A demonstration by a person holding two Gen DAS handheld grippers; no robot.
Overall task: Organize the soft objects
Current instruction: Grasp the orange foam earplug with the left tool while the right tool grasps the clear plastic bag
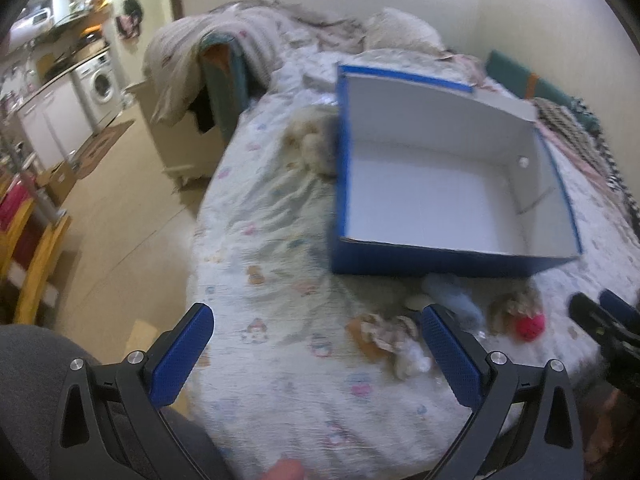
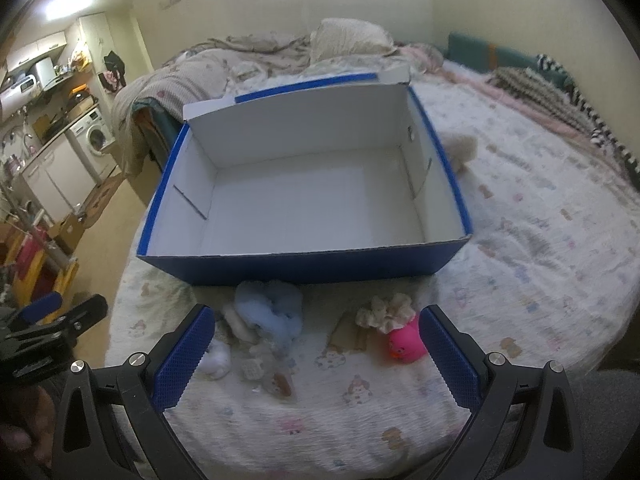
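Observation:
An empty blue box with a white inside (image 2: 312,264) (image 1: 452,260) stands open on the bed. In front of it lie small soft toys: a light blue plush (image 2: 272,312) (image 1: 456,296), a pink rubber duck (image 2: 406,344) (image 1: 530,326), a beige plush (image 2: 384,310) (image 1: 516,304) and small whitish pieces (image 2: 218,360) (image 1: 384,338). Another beige plush (image 1: 310,148) (image 2: 462,148) lies beside the box. My right gripper (image 2: 316,356) is open above the near toys. My left gripper (image 1: 318,356) is open over the sheet to their left. Both are empty.
The bed sheet (image 2: 540,264) is printed and wrinkled. Crumpled blankets and a pillow (image 2: 348,38) lie behind the box. The bed's left edge drops to the floor (image 1: 112,232). A kitchen with a washing machine (image 1: 102,84) is far left. Yellow chairs (image 1: 36,248) stand nearby.

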